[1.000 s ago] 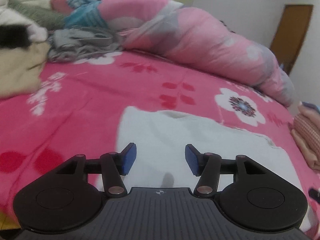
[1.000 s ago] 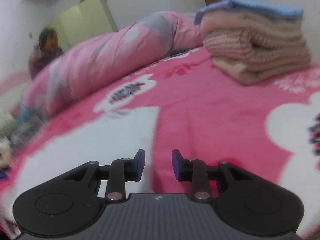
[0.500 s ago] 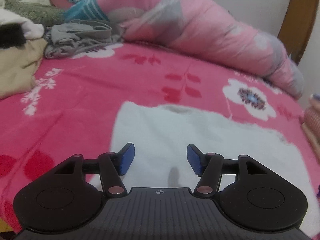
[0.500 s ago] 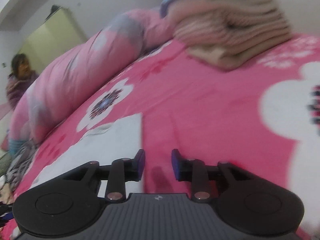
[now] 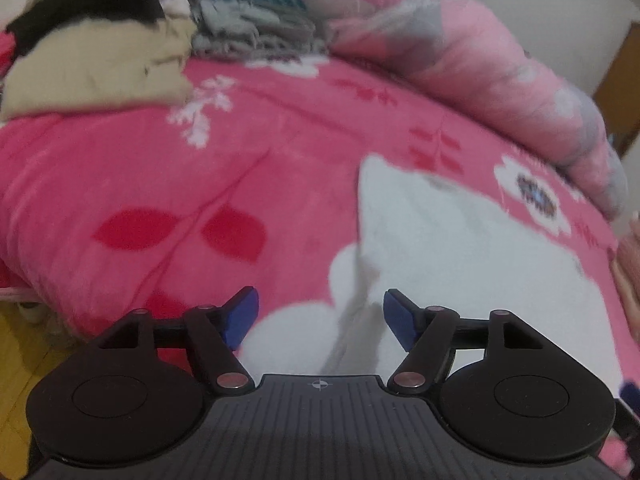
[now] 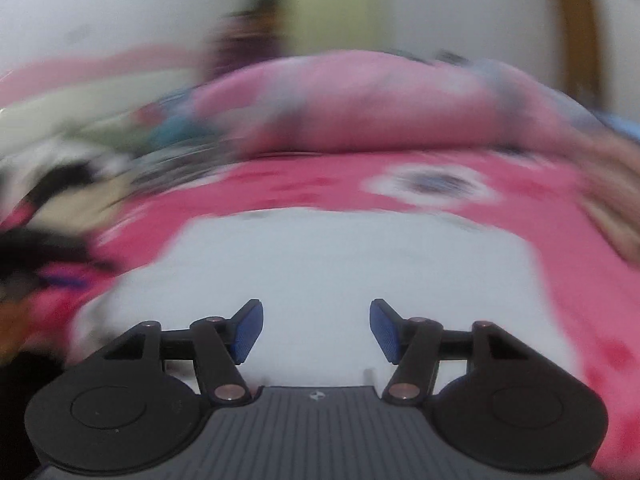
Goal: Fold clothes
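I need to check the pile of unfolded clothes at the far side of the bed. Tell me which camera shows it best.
The left wrist view: the unfolded pile sits upper left, its beige, black and grey garments distinguishable despite slight blur. The right wrist view shows it only as smeared streaks at the left edge.

Bed [image 5: 168, 184] with pink floral cover. White garment [image 5: 460, 248] lies flat at lower right of the left wrist view. Cream-and-black clothing heap [image 5: 96, 52] at upper left; grey crumpled garment [image 5: 256, 32] beside it, top centre; rolled pink quilt [image 5: 472, 64] along the upper right edge.
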Demonstrator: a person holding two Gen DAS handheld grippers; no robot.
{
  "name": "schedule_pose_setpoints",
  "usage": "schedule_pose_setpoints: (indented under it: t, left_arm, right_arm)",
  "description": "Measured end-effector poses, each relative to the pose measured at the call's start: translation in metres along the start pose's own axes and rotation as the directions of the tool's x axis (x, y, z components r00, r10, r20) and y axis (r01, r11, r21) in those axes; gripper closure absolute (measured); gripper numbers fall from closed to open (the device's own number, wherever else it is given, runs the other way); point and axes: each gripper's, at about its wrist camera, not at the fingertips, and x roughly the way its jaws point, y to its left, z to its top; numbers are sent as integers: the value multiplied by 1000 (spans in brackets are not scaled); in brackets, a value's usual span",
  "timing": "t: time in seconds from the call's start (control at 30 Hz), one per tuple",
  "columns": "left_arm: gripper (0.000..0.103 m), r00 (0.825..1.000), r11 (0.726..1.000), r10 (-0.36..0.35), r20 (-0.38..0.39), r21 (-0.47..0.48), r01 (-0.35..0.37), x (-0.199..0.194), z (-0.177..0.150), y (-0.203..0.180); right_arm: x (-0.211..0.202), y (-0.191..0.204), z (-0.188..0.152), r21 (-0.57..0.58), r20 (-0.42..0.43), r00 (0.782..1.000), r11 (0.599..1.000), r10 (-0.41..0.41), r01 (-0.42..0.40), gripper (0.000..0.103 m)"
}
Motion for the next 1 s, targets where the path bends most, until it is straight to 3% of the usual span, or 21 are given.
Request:
schedule_pose_setpoints:
  t: [0.1,0.27,0.4,0.67,1.0]
  left_arm:
    - [30,1000,998,-10,-12,58,11,3,-5,-2]
    - [29,1000,996,-14,-6,92,14,4,-10,-4]
    - [27,1000,993,-6,-10,115,7,4,-11,-6]
    - [23,1000,985,15,-17,172,-12,6,-12,-12]
    - [23,999,977,48,-13,207,-45,8,-15,-18]
  right_arm:
    - [11,62,-6,-240,16,998,969,69,-63,41]
    - [31,123,-22,-521,23,997,852,78,-55,41]
    - [51,137,-20,-581,24,999,814,48,-25,41]
    - [88,146,-23,-629,13,1000,777,-14,19,41]
    - [102,150,-29,-671,62,997,738,-45,75,41]
